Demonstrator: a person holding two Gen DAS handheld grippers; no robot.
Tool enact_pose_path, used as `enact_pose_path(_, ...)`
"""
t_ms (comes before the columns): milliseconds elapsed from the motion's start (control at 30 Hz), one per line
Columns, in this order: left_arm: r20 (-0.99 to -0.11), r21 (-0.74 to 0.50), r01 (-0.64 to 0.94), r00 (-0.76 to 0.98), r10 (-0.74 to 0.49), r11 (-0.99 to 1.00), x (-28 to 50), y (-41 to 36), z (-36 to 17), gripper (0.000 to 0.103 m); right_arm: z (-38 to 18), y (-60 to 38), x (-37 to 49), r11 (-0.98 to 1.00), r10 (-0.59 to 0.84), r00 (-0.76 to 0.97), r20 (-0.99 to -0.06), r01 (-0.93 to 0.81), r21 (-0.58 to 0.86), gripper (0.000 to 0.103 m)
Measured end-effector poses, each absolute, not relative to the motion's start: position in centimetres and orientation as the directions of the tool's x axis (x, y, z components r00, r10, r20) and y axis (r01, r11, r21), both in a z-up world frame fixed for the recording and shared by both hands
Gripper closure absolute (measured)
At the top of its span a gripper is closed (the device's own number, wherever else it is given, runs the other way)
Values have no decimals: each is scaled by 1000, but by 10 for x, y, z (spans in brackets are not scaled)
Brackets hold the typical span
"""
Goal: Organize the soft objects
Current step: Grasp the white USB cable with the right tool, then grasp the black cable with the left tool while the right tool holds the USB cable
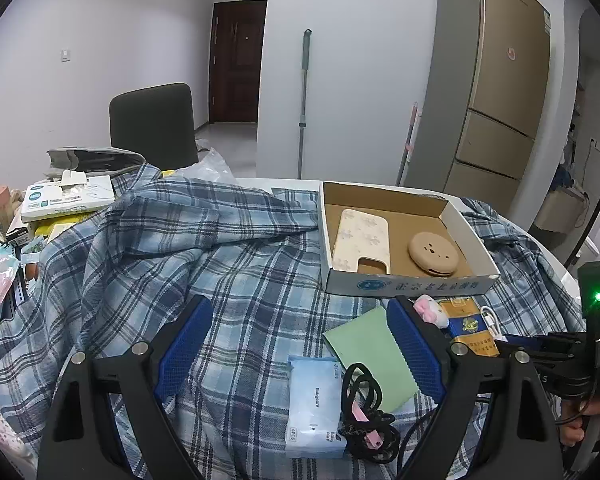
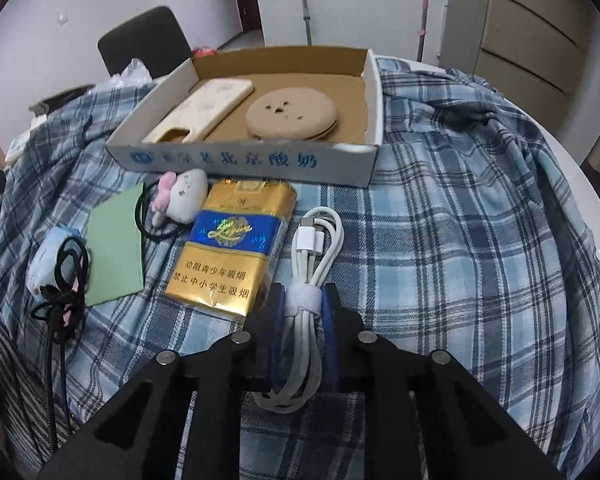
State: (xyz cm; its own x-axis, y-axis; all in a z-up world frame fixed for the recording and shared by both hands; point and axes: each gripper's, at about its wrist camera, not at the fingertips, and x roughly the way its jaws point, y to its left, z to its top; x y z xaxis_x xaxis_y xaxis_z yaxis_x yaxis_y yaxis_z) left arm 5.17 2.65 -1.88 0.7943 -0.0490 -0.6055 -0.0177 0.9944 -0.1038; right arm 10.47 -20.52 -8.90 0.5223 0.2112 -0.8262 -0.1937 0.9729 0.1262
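My right gripper (image 2: 303,300) is shut on the coiled white cable (image 2: 314,240), which lies on the plaid cloth (image 2: 460,240) beside a gold and blue cigarette pack (image 2: 228,248). A cardboard box (image 2: 244,160) behind holds a cream phone case (image 2: 204,108) and a round tan pad (image 2: 292,114). A small plush toy (image 2: 182,196), a green pouch (image 2: 116,248), a blue tissue pack (image 1: 314,404) and a black cord (image 1: 364,412) lie to the left. My left gripper (image 1: 300,320) is open above the cloth, over the tissue pack and green pouch (image 1: 370,356).
A pile of packages and boxes (image 1: 66,200) sits at the table's far left. A dark chair (image 1: 152,124) stands behind the table. A mop handle (image 1: 304,100) leans on the wall and a fridge (image 1: 496,80) stands at the right.
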Motion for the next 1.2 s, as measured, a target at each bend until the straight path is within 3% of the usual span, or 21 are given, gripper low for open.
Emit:
enact_pose_path(267,-611,-106,-10,789,-57,994,52,29,-18,12,-36,-218,68,973,228,780,-583,-205,106,85)
enact_pose_path(500,-744,-123,248,618,-254,961,53,15,-19,12,-38,-218,74,932,361,690,-628,-294,212,85)
enact_pose_path(667,-783,-24,397,563,-264,918,40,1,-22,13,-36,-211,63,859,506,600,-620,-412,303,85)
enact_pose_path(767,-832,-2,510,476,-284,860,37,-10,-35,27,-33,-210,58,833,549,580,-602,-438,338,85)
enact_pose_path(900,-865,52,590,429,-259,806,28,-27,-47,27,-31,-217,56,810,585,567,-580,-446,381,85)
enact_pose_path(1067,-886,99,640,405,-225,762,30,-40,-57,27,-29,-223,58,782,623,552,-555,-458,423,85)
enact_pose_path(1200,-898,126,648,396,-190,751,40,-44,-67,39,-27,-225,56,786,618,560,-551,-456,418,85)
